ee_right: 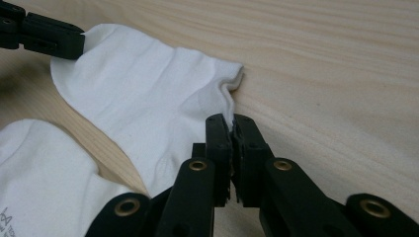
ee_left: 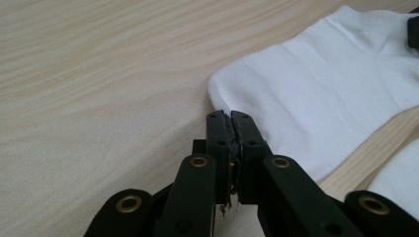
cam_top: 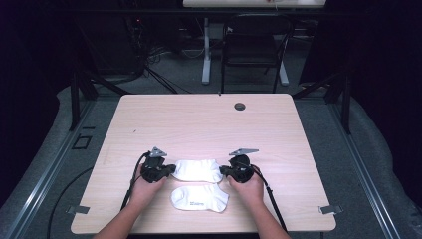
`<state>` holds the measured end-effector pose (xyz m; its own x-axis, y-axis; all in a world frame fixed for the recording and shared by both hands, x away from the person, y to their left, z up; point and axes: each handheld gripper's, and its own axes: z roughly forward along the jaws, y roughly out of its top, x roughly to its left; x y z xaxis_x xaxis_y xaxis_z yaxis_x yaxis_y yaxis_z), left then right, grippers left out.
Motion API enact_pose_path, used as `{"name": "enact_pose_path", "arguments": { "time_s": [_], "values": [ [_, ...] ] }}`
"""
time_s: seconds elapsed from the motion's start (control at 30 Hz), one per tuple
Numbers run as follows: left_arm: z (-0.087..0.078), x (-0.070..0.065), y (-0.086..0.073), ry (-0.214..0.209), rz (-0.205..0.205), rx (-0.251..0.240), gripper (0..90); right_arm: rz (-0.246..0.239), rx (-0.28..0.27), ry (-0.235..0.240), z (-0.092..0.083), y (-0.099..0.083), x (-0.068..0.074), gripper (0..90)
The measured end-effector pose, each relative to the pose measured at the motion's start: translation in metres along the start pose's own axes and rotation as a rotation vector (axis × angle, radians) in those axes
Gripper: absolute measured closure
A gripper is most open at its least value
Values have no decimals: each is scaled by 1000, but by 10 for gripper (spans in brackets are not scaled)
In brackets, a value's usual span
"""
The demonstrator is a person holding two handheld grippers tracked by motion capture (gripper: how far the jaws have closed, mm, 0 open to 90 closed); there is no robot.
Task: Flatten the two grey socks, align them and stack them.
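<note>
Two white ankle socks lie flat on the wooden table [cam_top: 209,124]. The farther sock [cam_top: 196,170] stretches between my two grippers. My left gripper [cam_top: 172,169] is shut on its left end, its jaws pressed together at the fabric's edge [ee_left: 230,116]. My right gripper [cam_top: 222,171] is shut on the sock's right end, where the cuff edge runs into the jaw tips [ee_right: 231,121]. That sock [ee_left: 316,108] [ee_right: 148,108] rests on the wood. The nearer sock [cam_top: 199,198], with small printed text, lies just in front of it, untouched [ee_right: 44,163].
A hand holds each gripper, forearms coming in from the table's front edge. A dark round grommet [cam_top: 240,106] sits near the far edge. A black chair [cam_top: 254,47] and a white desk leg [cam_top: 206,55] stand beyond the table. Bare wood stretches behind the socks.
</note>
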<state>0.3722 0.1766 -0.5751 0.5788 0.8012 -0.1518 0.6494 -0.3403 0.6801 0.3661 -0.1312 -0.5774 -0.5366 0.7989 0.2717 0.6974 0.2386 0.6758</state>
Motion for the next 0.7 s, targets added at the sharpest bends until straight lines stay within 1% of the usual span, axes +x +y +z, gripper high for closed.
{"name": "enact_pose_path", "arguments": {
  "time_s": [0.1, 0.13, 0.17, 0.27, 0.4, 0.43, 0.47, 0.57, 0.7],
  "values": [
    [-3, 0, 1, -5, -4, -15, 881, 1, -9, 5, -1, 1, 0, 868],
    [-3, 0, 1, -7, -16, -25, 881, -2, -12, 5, -1, 1, 0, 868],
    [-5, 0, 1, -8, -12, -30, 881, -2, -16, 6, -1, 1, 1, 868],
    [-8, 1, 3, -8, -21, -46, 881, -4, -27, 10, -4, 3, 2, 869],
    [-13, 1, 5, -14, -31, -64, 881, -9, -47, 18, -9, 9, 6, 869],
    [-14, 1, 6, -17, -27, -68, 881, -9, -56, 21, -10, 11, 7, 869],
    [-15, 0, 6, -17, -35, -74, 881, -7, -65, 21, -11, 12, 8, 869],
    [-19, -1, 7, -25, -37, -88, 881, -18, -74, 23, -16, 16, 11, 869],
    [-27, -4, 7, -32, -19, -96, 881, -22, -84, 33, -22, 19, 14, 869]
  ]
}}
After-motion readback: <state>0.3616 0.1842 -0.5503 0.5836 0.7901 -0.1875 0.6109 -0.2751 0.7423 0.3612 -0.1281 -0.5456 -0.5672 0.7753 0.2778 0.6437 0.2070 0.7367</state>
